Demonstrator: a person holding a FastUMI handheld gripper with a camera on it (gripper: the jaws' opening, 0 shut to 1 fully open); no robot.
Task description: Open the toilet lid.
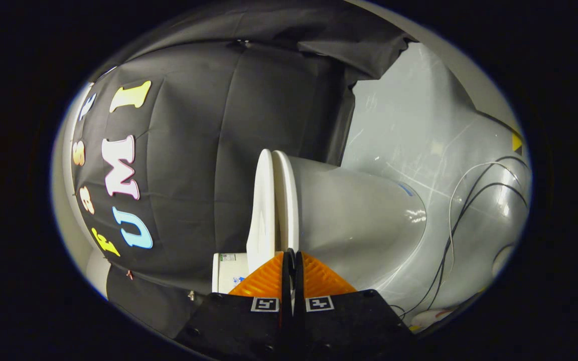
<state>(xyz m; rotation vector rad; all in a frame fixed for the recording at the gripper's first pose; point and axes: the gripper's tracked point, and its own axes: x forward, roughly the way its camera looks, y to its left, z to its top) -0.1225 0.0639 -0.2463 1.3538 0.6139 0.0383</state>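
Note:
The view is rolled on its side, so the white toilet lies sideways just ahead of the fingers. Its lid (263,210) lies flat against the seat (287,200), with a thin seam between them. The bowl (359,220) bulges out on the seat's far side, towards the floor. My gripper (291,254) is shut, fingers pressed together with nothing between them. Its tips sit right at the near end of the seat, beside the seam with the lid. Whether the tips touch the rim I cannot tell.
The white tank (226,273) shows beside the lid, close to the fingers. A black cloth wall (203,150) hangs behind the toilet. The grey glossy floor (409,125) carries several black and white cables (462,210) past the bowl.

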